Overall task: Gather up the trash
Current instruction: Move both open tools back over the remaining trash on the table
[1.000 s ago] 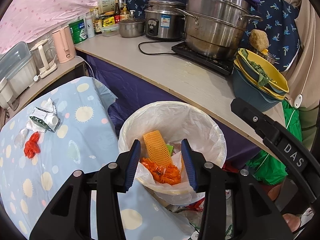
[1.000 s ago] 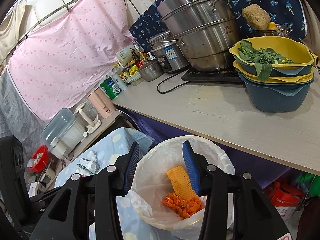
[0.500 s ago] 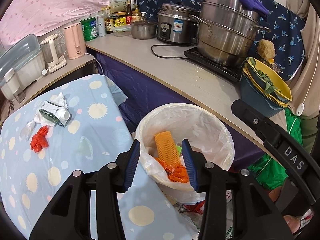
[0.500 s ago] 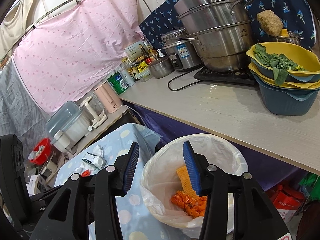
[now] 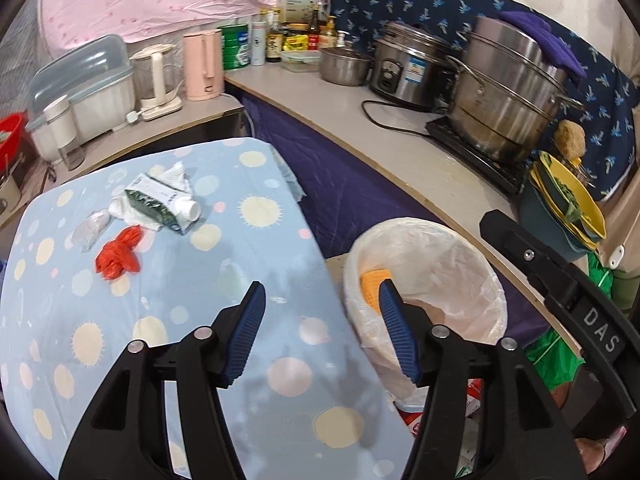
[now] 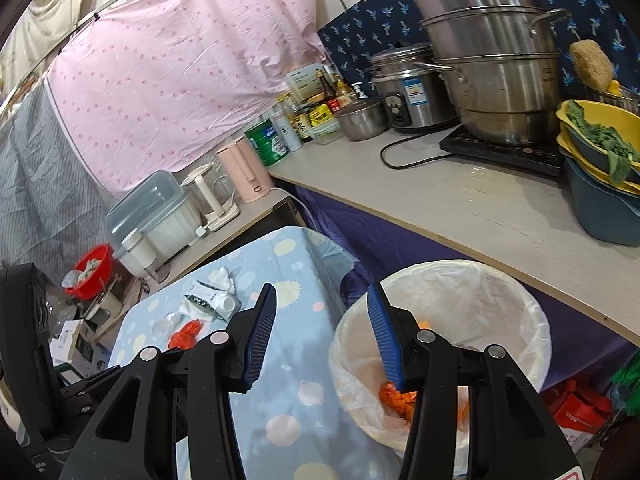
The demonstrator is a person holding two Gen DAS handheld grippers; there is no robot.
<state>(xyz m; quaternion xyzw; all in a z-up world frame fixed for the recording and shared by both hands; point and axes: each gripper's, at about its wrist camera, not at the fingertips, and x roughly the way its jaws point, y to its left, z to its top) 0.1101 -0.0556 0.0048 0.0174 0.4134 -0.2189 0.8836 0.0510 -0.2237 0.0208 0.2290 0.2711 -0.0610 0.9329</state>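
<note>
On the blue dotted tablecloth lie a crumpled red wrapper, a green-and-white carton with white tissue and a clear plastic scrap. The same litter shows in the right wrist view: red wrapper, carton. A bin lined with a white bag stands right of the table and holds orange trash and an orange net. My left gripper hangs over the table's right edge, jaws opening, nothing between them. My right gripper is by the bin's left rim, jaws opening, empty.
A long counter behind carries a steel steamer pot, rice cooker, stacked bowls with greens, bottles, a pink kettle and a dish box. A red basin and clutter sit on the floor at left.
Both grippers have swung left, from over the bin toward the table. The table litter now sits nearer the centre. Both pairs of jaws stand wider apart.
</note>
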